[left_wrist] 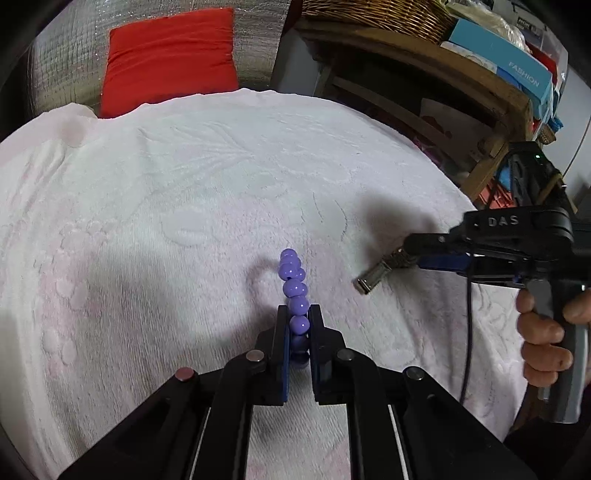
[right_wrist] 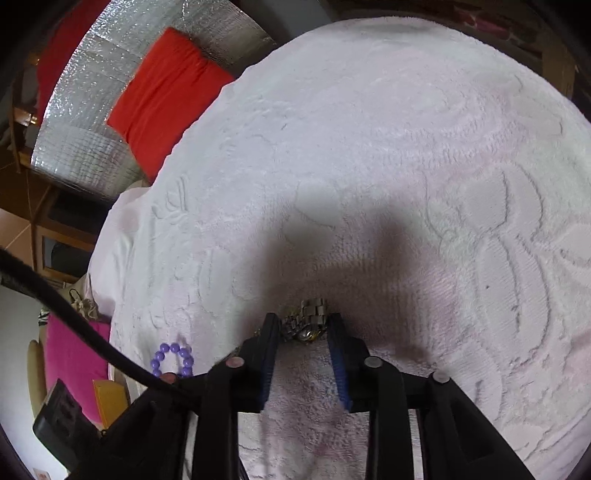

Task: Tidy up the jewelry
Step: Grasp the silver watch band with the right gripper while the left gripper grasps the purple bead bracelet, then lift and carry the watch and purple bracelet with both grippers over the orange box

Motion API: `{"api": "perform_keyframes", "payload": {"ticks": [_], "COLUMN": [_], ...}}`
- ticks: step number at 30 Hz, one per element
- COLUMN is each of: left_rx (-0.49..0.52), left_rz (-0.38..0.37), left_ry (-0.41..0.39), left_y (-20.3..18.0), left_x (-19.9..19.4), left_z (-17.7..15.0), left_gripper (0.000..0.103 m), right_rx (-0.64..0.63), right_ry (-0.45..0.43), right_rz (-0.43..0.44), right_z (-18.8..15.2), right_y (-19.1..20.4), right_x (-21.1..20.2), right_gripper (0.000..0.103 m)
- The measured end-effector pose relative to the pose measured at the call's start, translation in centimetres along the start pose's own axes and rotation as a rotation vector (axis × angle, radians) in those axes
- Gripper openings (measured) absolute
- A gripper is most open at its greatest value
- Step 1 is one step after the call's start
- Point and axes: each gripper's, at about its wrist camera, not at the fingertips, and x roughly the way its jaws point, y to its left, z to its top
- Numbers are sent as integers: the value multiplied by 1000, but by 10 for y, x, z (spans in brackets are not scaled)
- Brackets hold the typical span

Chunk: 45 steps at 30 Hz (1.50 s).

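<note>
Left wrist view shows a purple bead bracelet (left_wrist: pixel 294 291) of glossy round beads, standing edge-on, pinched between the left gripper (left_wrist: pixel 298 318) fingers above the white embossed towel (left_wrist: pixel 166 206). To the right, the right gripper (left_wrist: pixel 373 278) fingers pinch a silver metal-link watch (right_wrist: pixel 304 321), its band blurred, held over the towel. A woven basket (left_wrist: pixel 376 14) sits on a wooden shelf (left_wrist: pixel 424 62) behind; its contents cannot be made out. A red cushion (left_wrist: pixel 170 59) lies beyond the towel.
</note>
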Motion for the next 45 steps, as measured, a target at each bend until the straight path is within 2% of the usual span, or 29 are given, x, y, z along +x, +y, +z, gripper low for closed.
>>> {"api": "perform_keyframes", "payload": {"ticks": [8, 13, 18, 24, 33, 38, 45], "left_rx": [-11, -19, -32, -44, -112, -138, -205], "left_rz": [23, 38, 46, 88, 150, 221, 375], "left_ry": [-30, -32, -60, -105, -215, -288, -368], "left_y": [12, 20, 29, 34, 46, 51, 70], "left_x": [-23, -33, -47, -69, -119, -152, -194], "left_z": [-4, -12, -14, -17, -31, -37, -51], "left_gripper": [9, 9, 9, 9, 9, 9, 9], "right_rx": [-3, -38, -76, -131, -274, -338, -422], "right_ry": [-43, -94, -127, -182, -261, -287, -307], "right_rz": [-42, -108, -98, 27, 182, 249, 320], "right_z": [-4, -2, -4, -11, -47, -70, -100], "right_y": [14, 21, 33, 54, 100, 123, 151], "right_x": [10, 18, 16, -6, -35, -47, -59], "right_gripper": [34, 17, 14, 14, 14, 14, 14]}}
